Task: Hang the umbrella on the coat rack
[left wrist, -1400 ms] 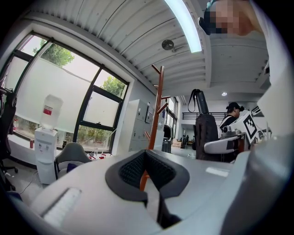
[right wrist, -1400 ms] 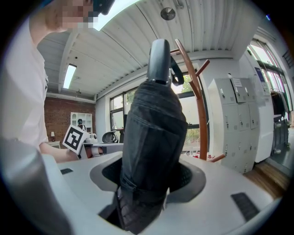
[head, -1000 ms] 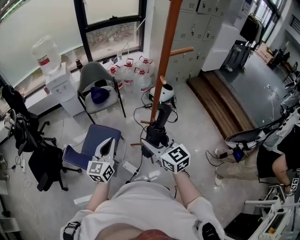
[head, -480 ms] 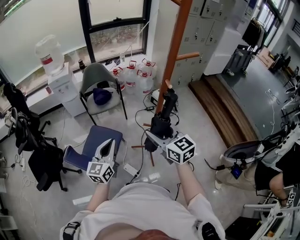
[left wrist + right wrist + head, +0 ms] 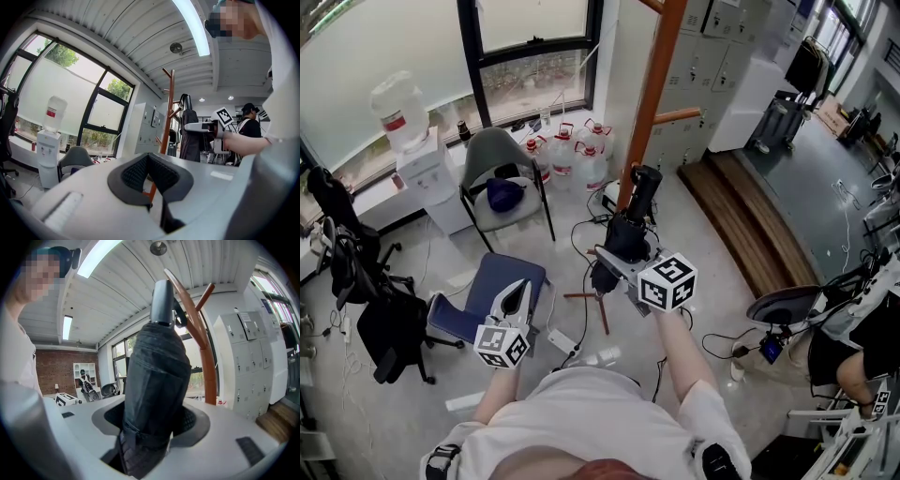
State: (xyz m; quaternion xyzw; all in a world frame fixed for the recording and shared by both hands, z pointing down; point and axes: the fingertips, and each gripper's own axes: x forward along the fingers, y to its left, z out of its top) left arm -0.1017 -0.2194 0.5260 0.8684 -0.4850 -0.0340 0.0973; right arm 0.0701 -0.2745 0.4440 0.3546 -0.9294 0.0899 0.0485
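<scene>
A folded black umbrella (image 5: 630, 230) stands upright in my right gripper (image 5: 615, 259), which is shut on its lower body. Its grey handle end points up beside the orange-brown coat rack (image 5: 662, 82), just below a side peg (image 5: 680, 115). In the right gripper view the umbrella (image 5: 154, 380) fills the jaws of the right gripper (image 5: 150, 427), with the coat rack (image 5: 206, 357) and its curved pegs right behind. My left gripper (image 5: 517, 289) hangs low at the left, shut and holding nothing. The left gripper view shows the left gripper (image 5: 149, 176), the umbrella (image 5: 190, 136) and the coat rack (image 5: 167, 122).
A grey chair (image 5: 495, 155) and water bottles (image 5: 567, 145) stand by the window. A blue chair (image 5: 490, 281) is below my left gripper. Cables lie round the rack's foot. A water dispenser (image 5: 414, 150), lockers (image 5: 712, 56), a wooden step (image 5: 741, 211) and a seated person (image 5: 862, 328) surround the spot.
My right gripper has carried the umbrella up and forward, closer to the coat rack pole and its peg. The left gripper has stayed where it was.
</scene>
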